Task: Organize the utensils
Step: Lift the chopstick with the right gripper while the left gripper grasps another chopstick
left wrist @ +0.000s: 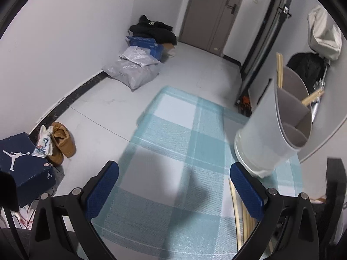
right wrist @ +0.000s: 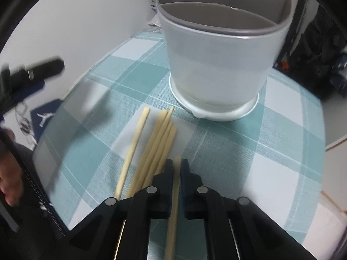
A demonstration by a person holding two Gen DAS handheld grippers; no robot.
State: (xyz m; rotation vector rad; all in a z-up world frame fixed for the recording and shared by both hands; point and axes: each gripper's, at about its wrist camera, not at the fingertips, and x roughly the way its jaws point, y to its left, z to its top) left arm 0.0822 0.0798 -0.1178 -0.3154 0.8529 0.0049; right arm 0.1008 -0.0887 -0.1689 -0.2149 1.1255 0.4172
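A white utensil holder (right wrist: 219, 65) with grey divided compartments stands on the teal checked cloth (right wrist: 249, 151). It also shows in the left wrist view (left wrist: 271, 127), with chopsticks (left wrist: 279, 69) standing in its far compartments. Several loose wooden chopsticks (right wrist: 156, 143) lie on the cloth in front of the holder. My right gripper (right wrist: 177, 164) is shut on one chopstick (right wrist: 173, 216) beside the loose ones. My left gripper (left wrist: 173, 173) is open and empty above the cloth, left of the holder.
The round table's edge (left wrist: 130, 134) drops to a grey floor. On the floor are a navy shoe box (left wrist: 21, 164), brown shoes (left wrist: 61, 140), plastic bags (left wrist: 134, 67) and a blue box (left wrist: 149, 43). A door (left wrist: 212, 13) is at the back.
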